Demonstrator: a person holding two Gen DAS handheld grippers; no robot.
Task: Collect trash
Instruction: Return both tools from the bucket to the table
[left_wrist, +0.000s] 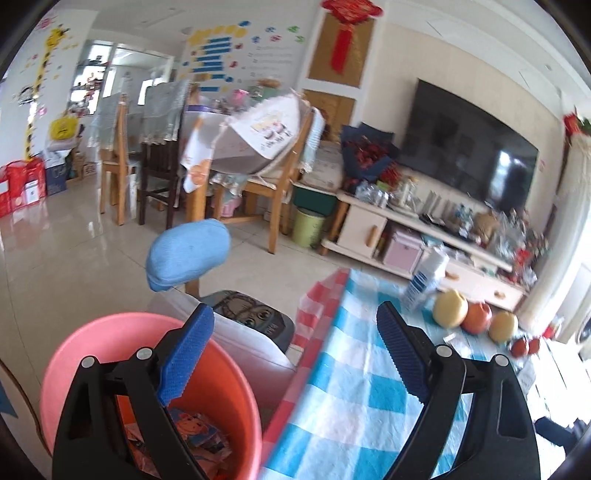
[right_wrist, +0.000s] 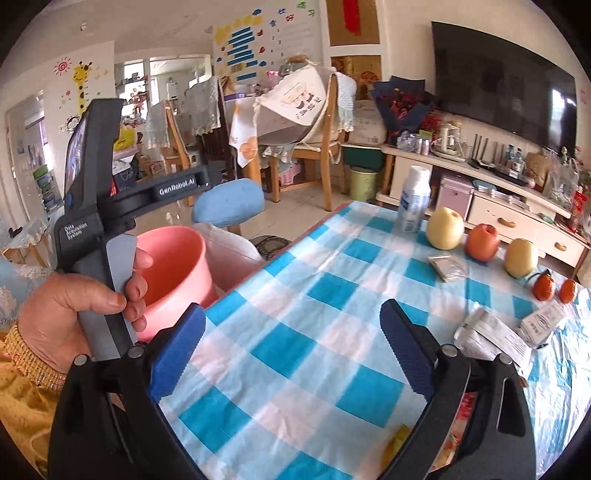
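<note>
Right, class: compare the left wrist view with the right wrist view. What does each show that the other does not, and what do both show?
Only the left wrist view looks into the pink bucket, showing colourful wrappers at its bottom.

Only the right wrist view shows the person's left hand gripping the other device, a silvery packet and white paper packets on the cloth.

Both show the blue checked tablecloth, the white bottle, the row of three fruits, the television, and open, empty jaws on the left gripper and right gripper.

Glossy tiled floor (left_wrist: 55, 258); wall-mounted television (right_wrist: 502, 77); wooden chairs (left_wrist: 114, 162), blurred.
</note>
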